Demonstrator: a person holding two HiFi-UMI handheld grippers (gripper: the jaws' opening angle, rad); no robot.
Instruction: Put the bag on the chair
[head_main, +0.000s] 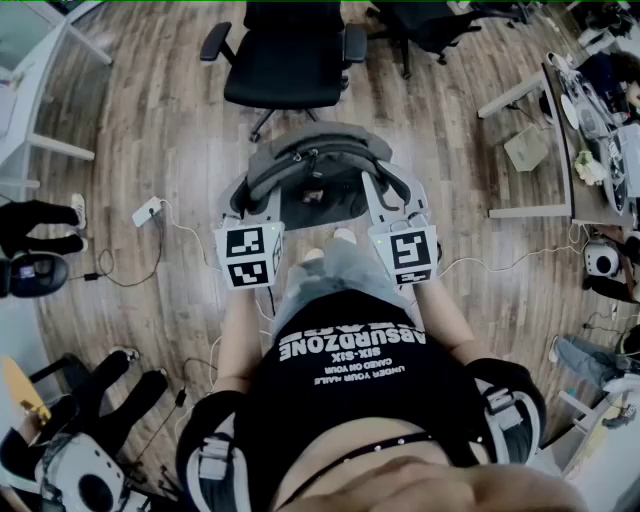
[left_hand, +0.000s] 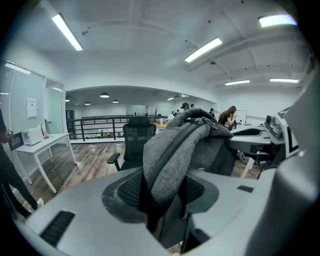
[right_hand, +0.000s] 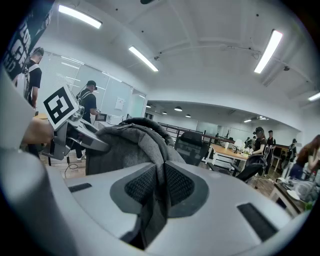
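The black office chair (head_main: 285, 60) stood with its seat bare on the wood floor (head_main: 140, 130), a little ahead of the person. The grey bag (head_main: 315, 180) was held up between the two grippers, lifted but not yet over the seat. The left gripper (left_hand: 162, 192) was clamped on a thick fold of grey strap at one side of the bag and the right gripper (right_hand: 157, 187) pinched a thinner fold at the other — so the pick-up looked done, with the carry forward, the lowering onto the seat and the release all left to do.
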